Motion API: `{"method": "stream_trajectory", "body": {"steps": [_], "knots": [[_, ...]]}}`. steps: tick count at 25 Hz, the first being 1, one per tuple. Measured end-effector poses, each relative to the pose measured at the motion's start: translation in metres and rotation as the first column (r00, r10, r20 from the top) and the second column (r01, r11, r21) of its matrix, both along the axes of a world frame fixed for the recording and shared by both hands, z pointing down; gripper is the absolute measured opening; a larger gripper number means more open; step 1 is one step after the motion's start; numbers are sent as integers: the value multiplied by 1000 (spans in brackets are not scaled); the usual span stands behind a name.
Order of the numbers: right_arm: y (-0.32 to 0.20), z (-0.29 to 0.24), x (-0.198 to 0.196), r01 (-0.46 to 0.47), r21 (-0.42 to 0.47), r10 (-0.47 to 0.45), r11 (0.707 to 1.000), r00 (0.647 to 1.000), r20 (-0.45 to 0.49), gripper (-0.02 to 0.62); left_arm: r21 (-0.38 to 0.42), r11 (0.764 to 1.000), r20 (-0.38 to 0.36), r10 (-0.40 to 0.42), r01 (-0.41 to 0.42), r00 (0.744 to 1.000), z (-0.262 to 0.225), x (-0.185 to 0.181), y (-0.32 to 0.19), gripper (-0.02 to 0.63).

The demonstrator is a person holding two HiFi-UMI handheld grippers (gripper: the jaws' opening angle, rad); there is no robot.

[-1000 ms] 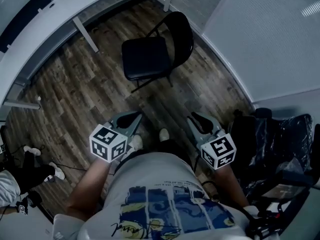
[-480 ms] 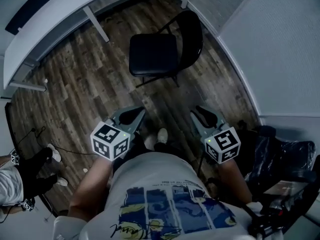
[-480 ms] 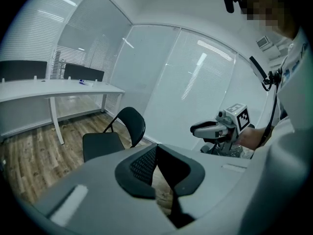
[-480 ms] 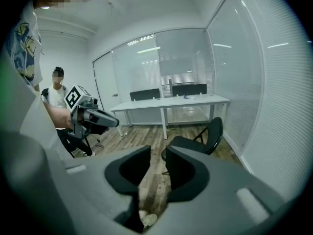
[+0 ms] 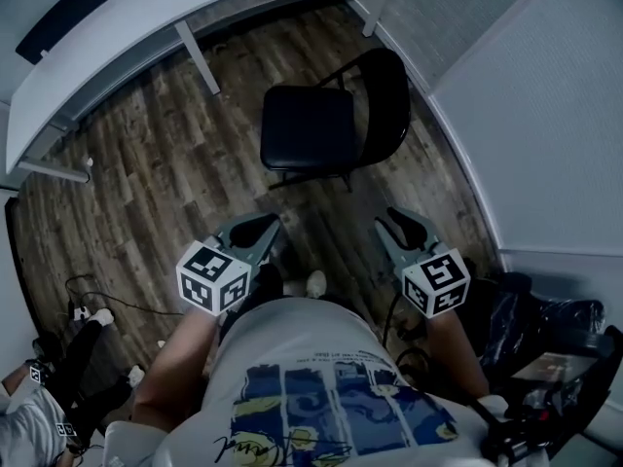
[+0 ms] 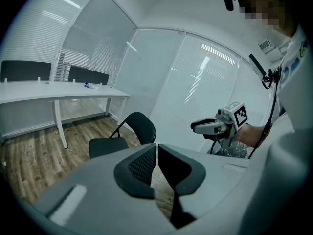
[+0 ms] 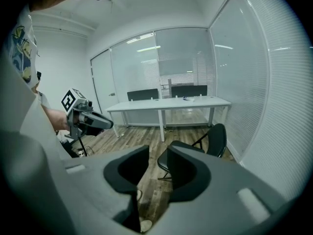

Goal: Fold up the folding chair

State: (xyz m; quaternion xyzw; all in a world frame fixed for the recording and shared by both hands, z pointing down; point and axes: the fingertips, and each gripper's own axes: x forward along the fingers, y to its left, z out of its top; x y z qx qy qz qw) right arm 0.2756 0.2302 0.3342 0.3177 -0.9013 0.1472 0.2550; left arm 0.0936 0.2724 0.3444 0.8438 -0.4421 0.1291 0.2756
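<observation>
The folding chair (image 5: 311, 129) is seen standing unfolded on the wood-plank floor (image 5: 146, 183), ahead of the person (image 5: 321, 368) and well apart from both claws. Its black seat is level, and its backrest is turned toward the pale wall (image 5: 545, 115) on the right. A long white bench (image 5: 117, 37) is set beyond the chair, with 1 of its legs planted near the chair's left side.

The left claw (image 6: 157, 150) is held low in front of the person. Its 2 jaws are drawn together with only a sliver of a gap, and nothing is gripped. The right claw (image 7: 157, 155) is held alongside it on the other side. Its jaws have just been opening and are parted to a moderate gap, through which only floor and chair are seen — nothing is held between them. Both claws are pointed forward and somewhat down toward the chair. Dark bags (image 5: 545, 305) are piled by the wall at the person's right.
</observation>
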Motion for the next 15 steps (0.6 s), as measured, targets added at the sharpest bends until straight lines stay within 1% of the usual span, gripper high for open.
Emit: {"method": "stream_trajectory", "body": {"steps": [4,8,11,15], "knots": [[-19,-7,-35,-19,3,19,1000,999,-28,103,-1,1000,-24,18,-18,1000,1,-38,-19,29],[-27,-2,-53,-59,4,59,998,997,-47,103,-8,999,-29,47,-47,998,11,-65,-30,37],[-33,3,-73,-73,-4,72,997,995,-66,103,-7,997,-40,72,-73,997,19,-88,-39,40],[-39,6,-95,-106,-16,104,994,991,-87,103,-35,994,-45,100,-102,994,38,-120,-50,46]]}}
